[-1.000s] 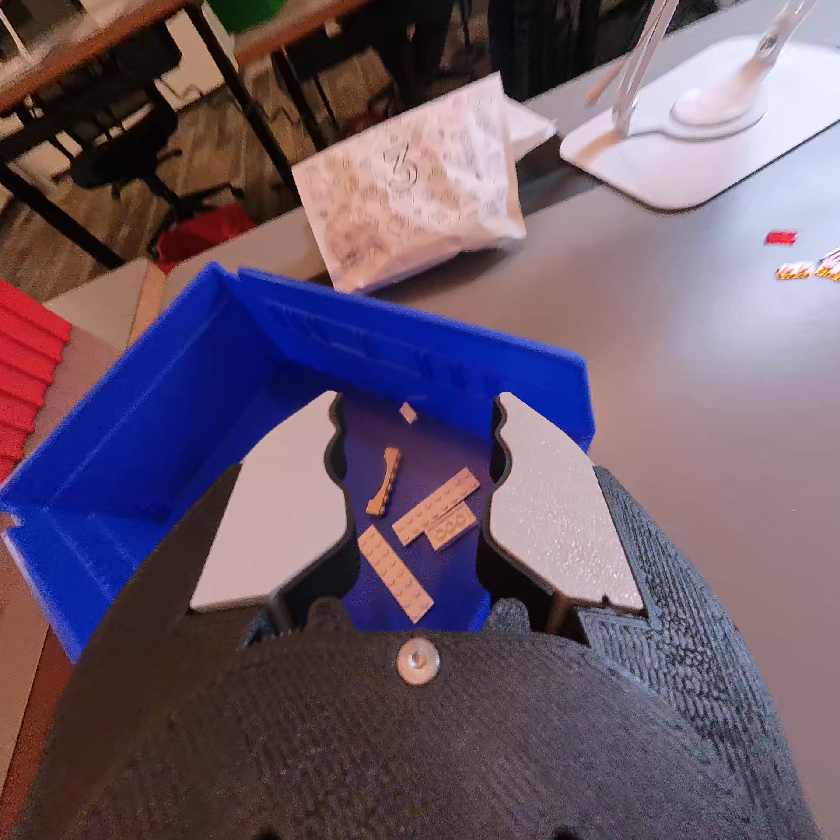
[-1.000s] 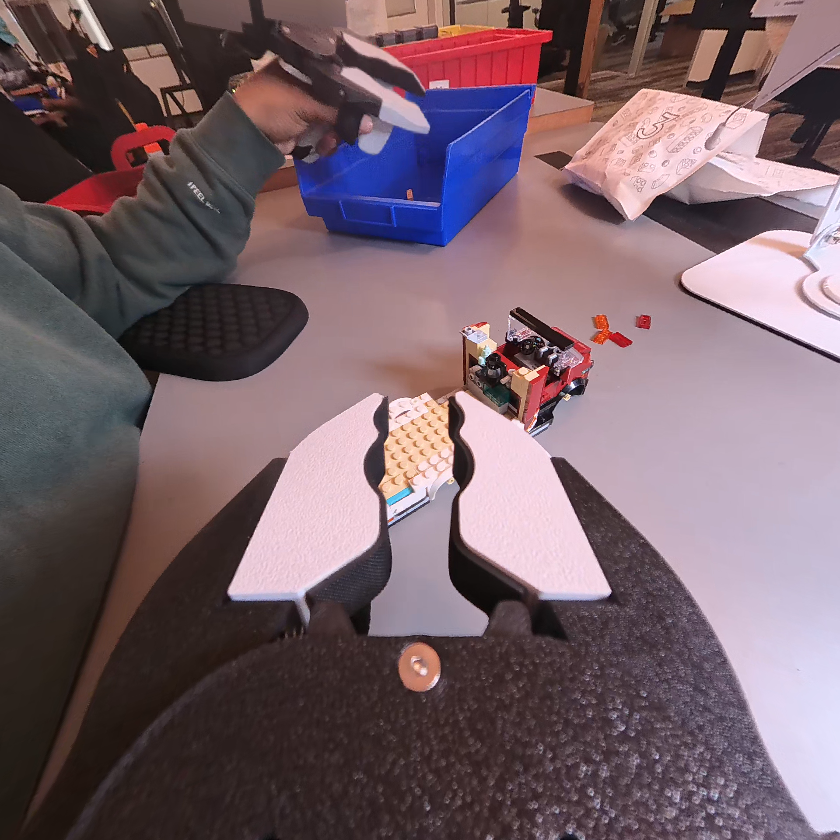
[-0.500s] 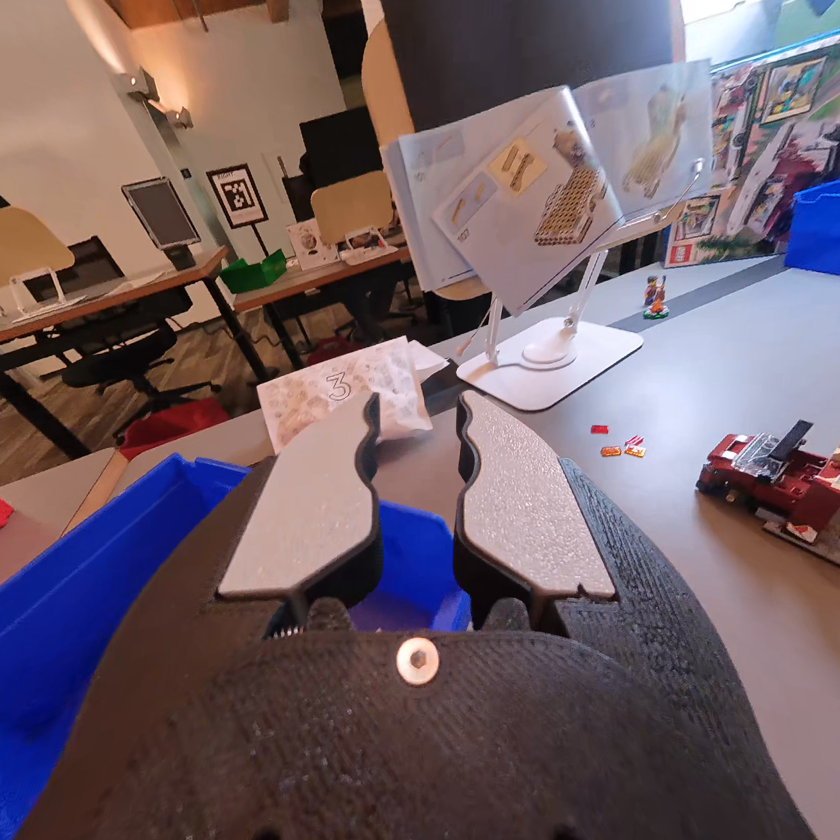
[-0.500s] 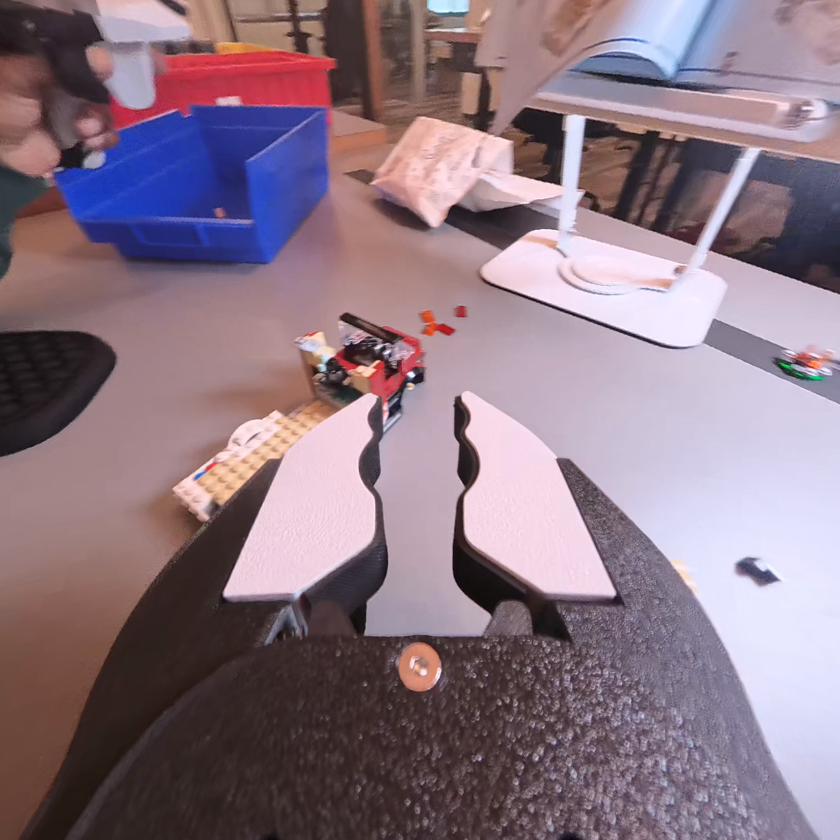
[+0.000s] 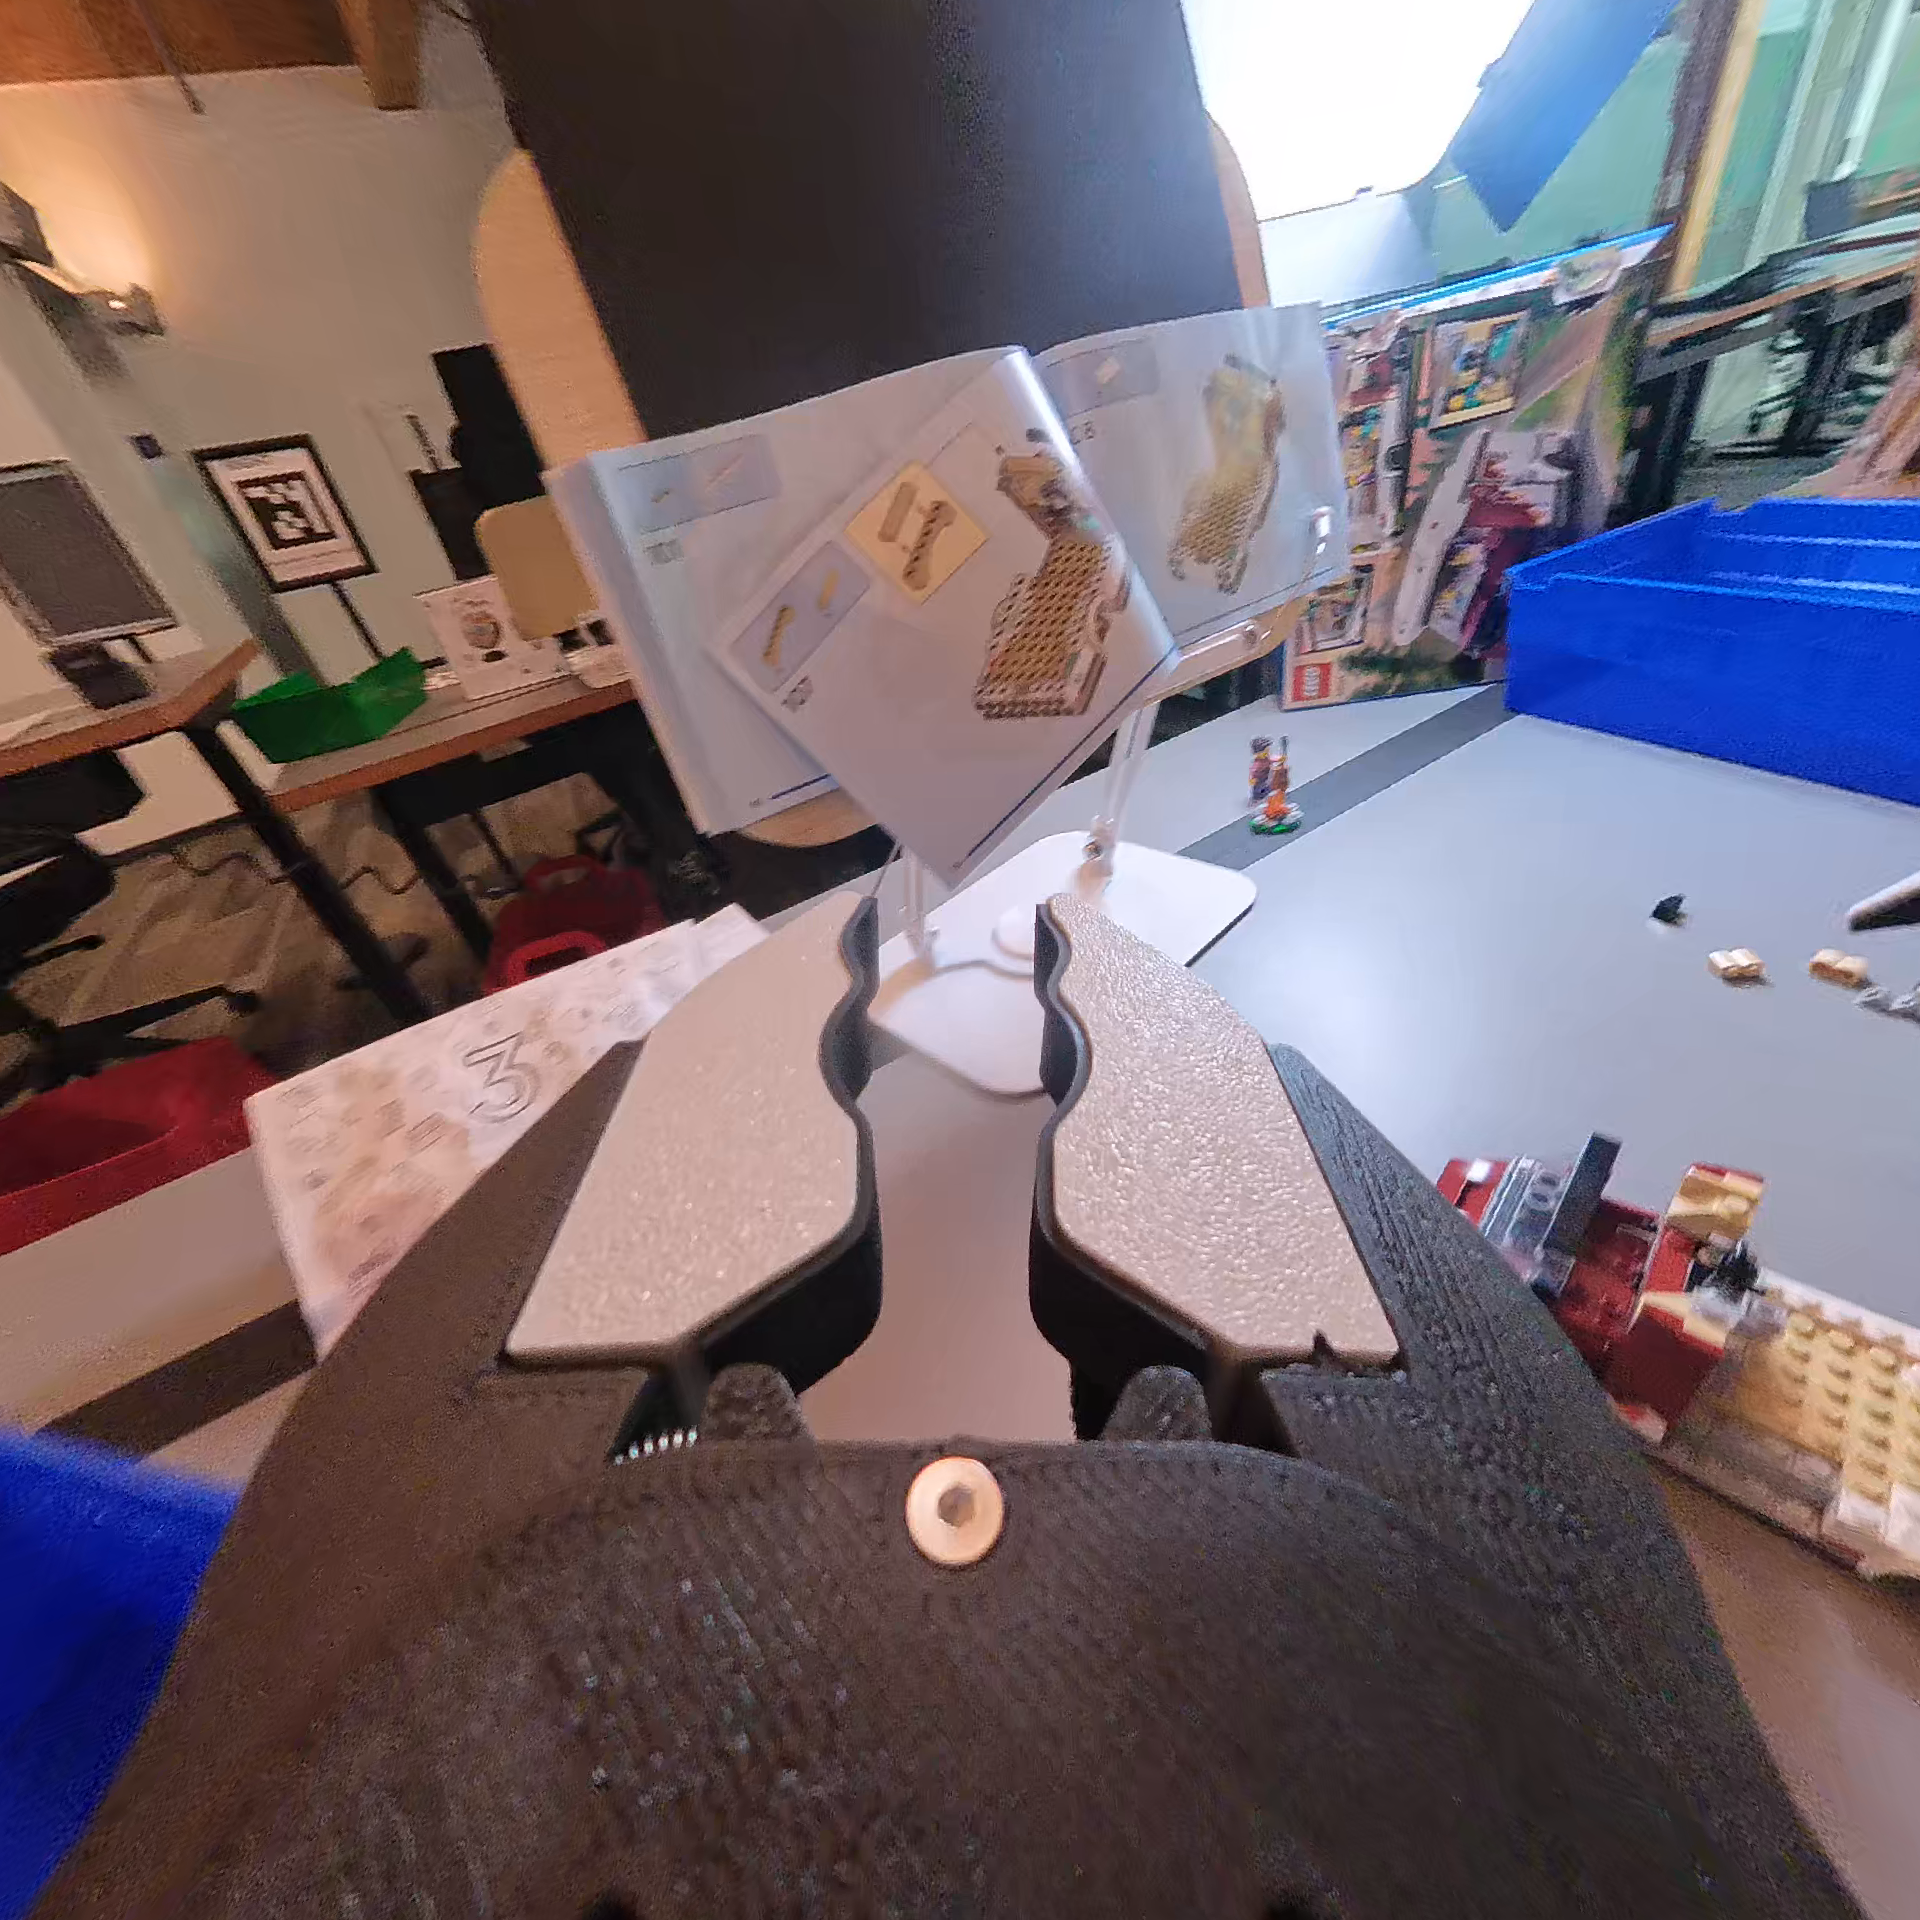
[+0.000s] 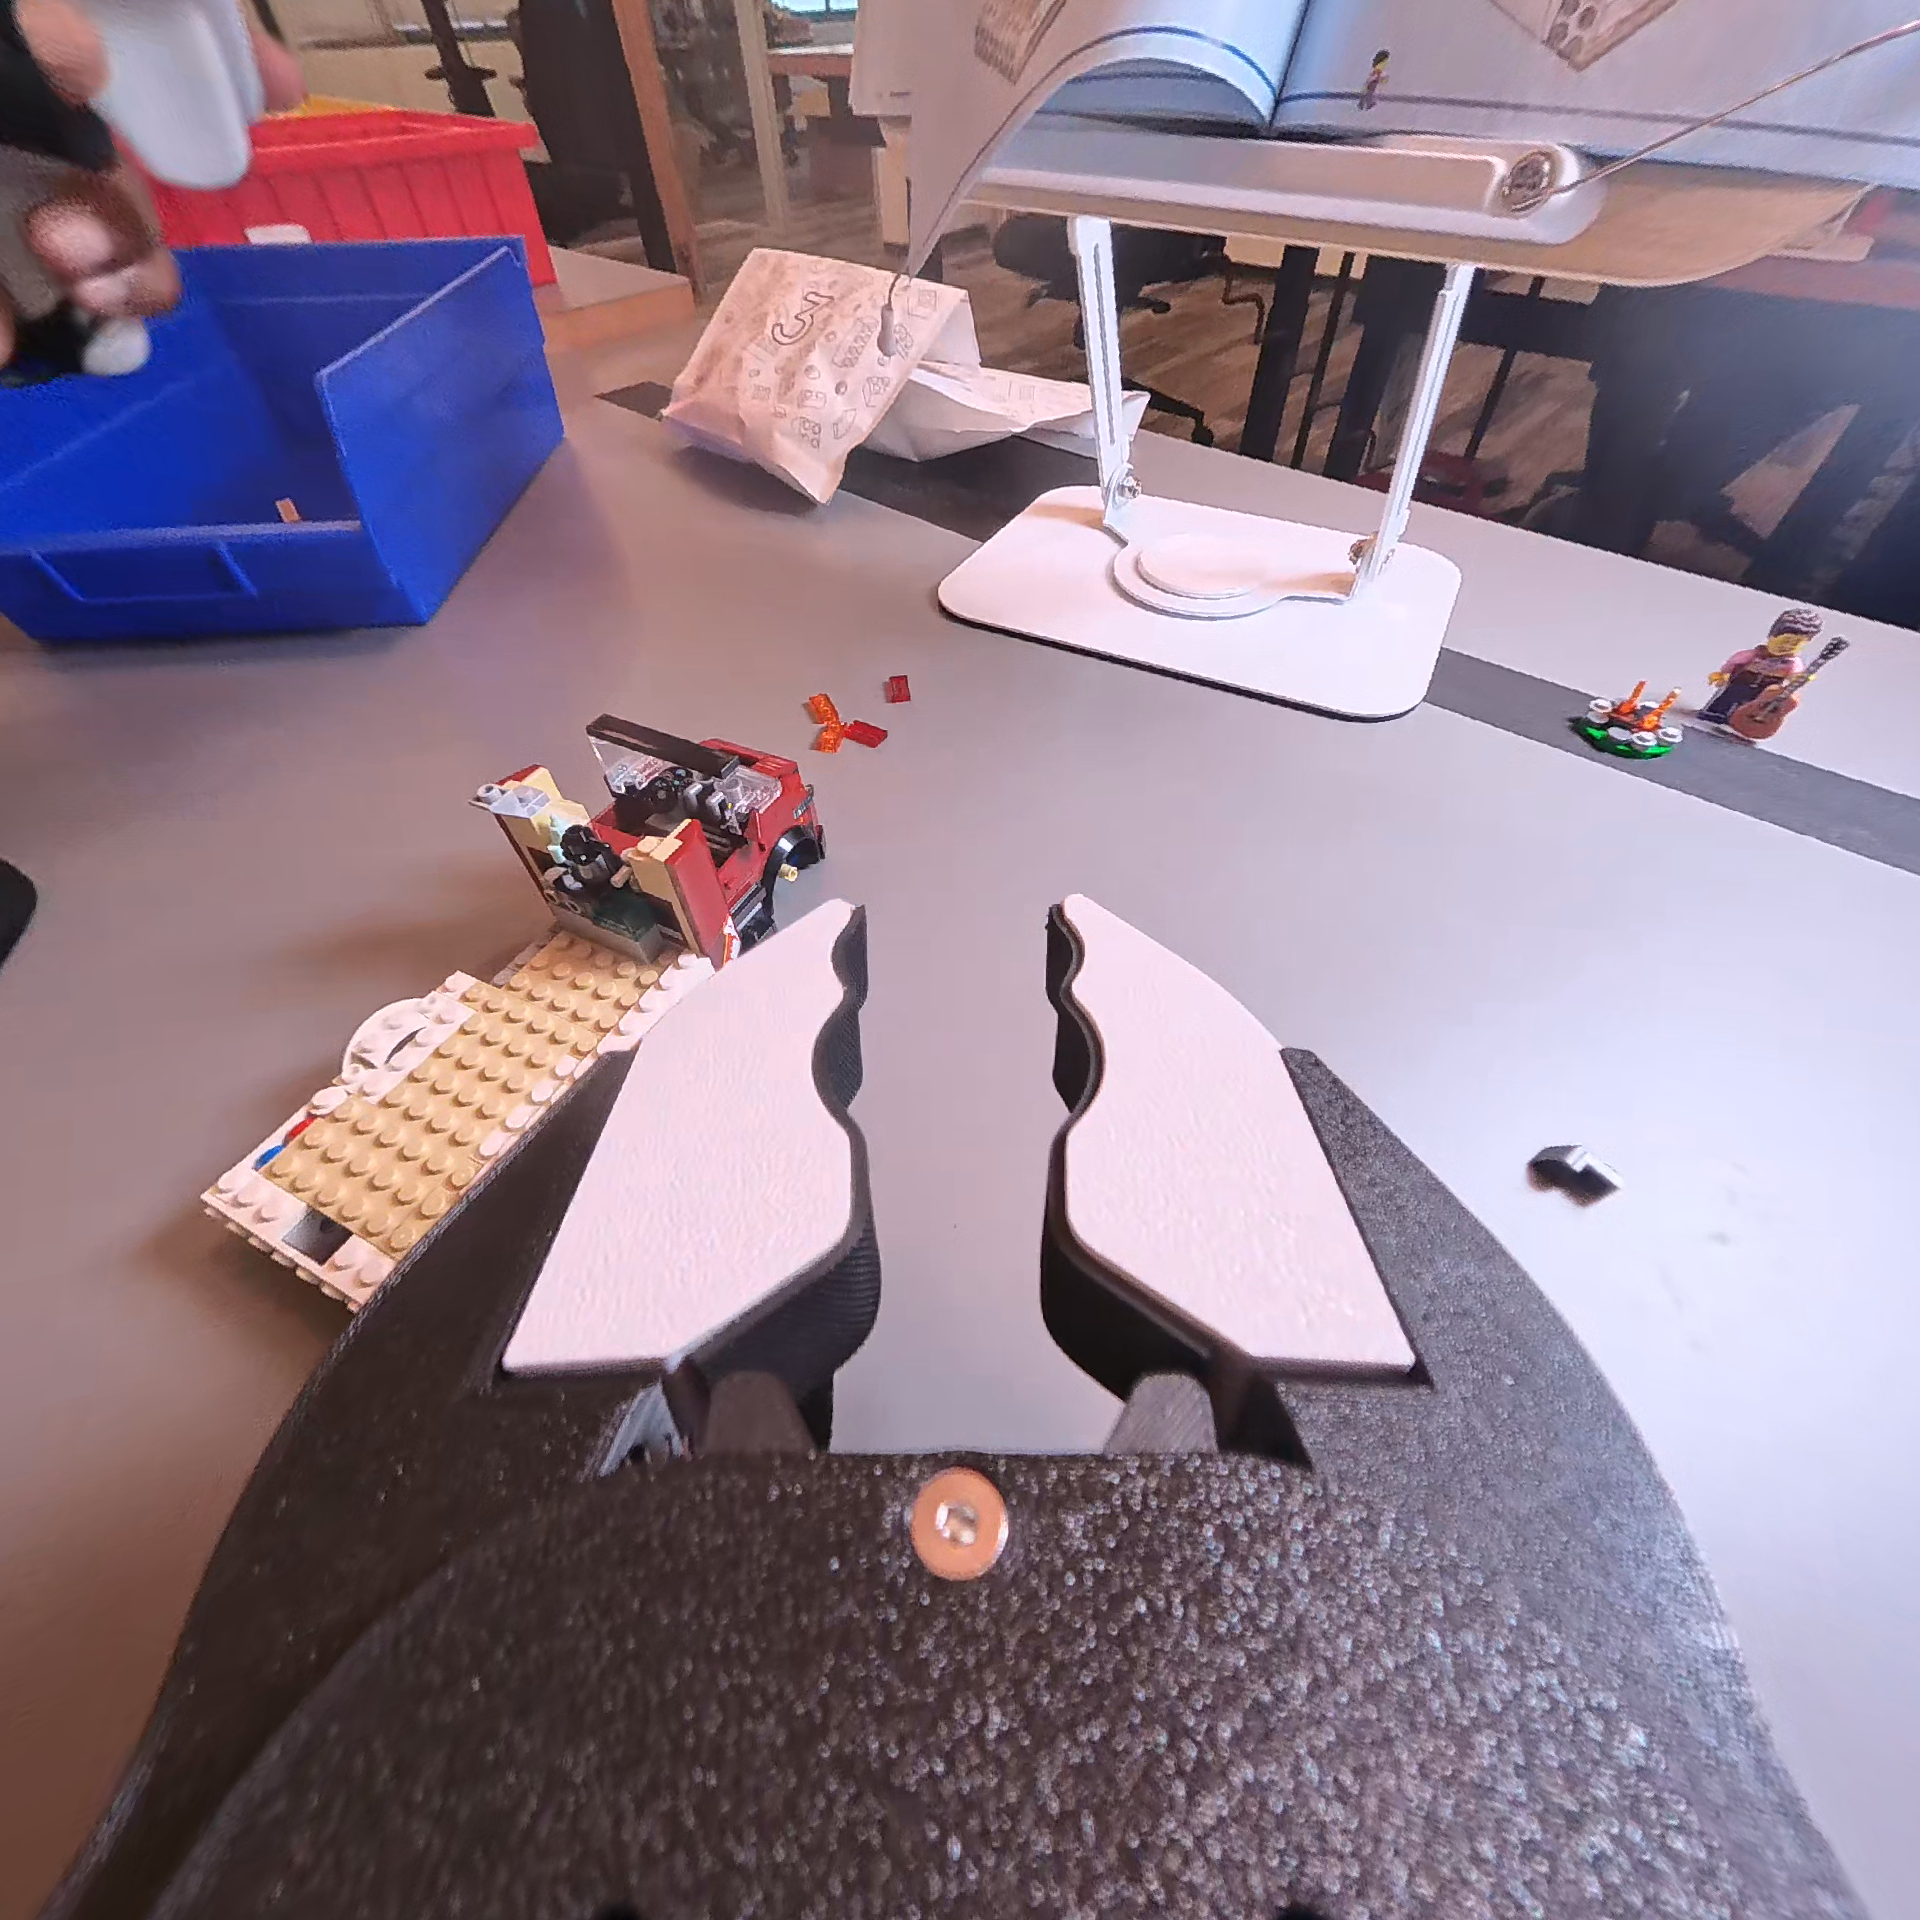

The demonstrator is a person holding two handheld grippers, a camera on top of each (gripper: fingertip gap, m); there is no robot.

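Both grippers are hovering part-open and gripping nothing. The left gripper (image 5: 948, 925) is hanging above the table, pointing toward the far book stand (image 5: 1132, 894). The right gripper (image 6: 954, 914) is hanging just right of the red toy truck (image 6: 665, 842) and tan studded plate (image 6: 457, 1101).

Bright indoor daylight, blown-out window (image 5: 1340, 94) upper right in left wrist view. Strong fisheye bending at edges. Motion blur on blue bin (image 5: 62, 1621) lower left and hand (image 6: 94, 249). Soft shadows on grey surface (image 6: 1247, 883).
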